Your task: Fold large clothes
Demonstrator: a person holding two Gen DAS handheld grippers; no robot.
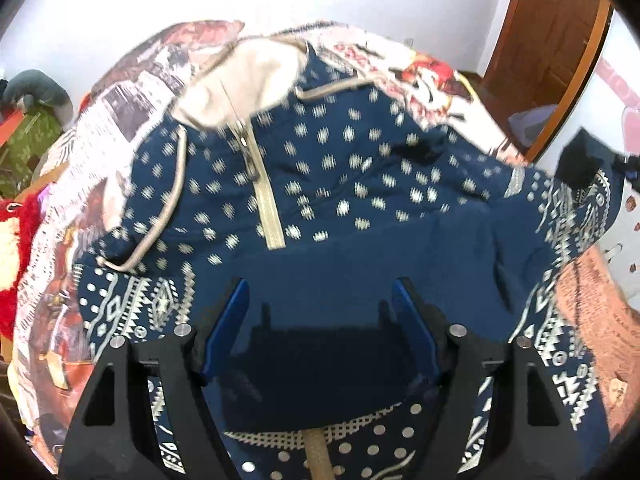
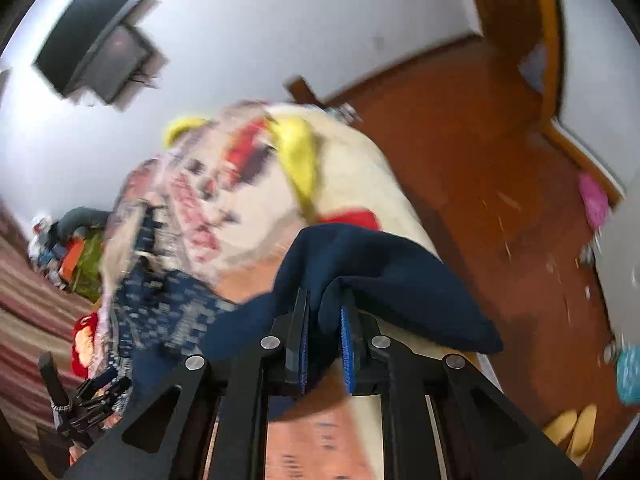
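Note:
A navy hooded pullover (image 1: 340,184) with cream patterns, a beige hood lining and a short zip lies spread on the bed, hood at the far side. My left gripper (image 1: 320,304) hangs just over its plain navy middle with jaws wide apart. Its shadow falls on the cloth and its pads touch nothing. My right gripper (image 2: 324,304) is shut on a bunched fold of the navy fabric (image 2: 380,264), lifted clear of the bed. In the left wrist view the pullover's sleeve (image 1: 576,208) is stretched out to the right.
A printed blanket (image 1: 132,92) covers the bed. Red plush (image 1: 16,240) and clutter sit at its left side. A wooden door (image 1: 552,40) and wooden floor (image 2: 480,160) lie to the right, with yellow slippers (image 2: 572,428) on the floor. A dark screen (image 2: 96,52) hangs on the wall.

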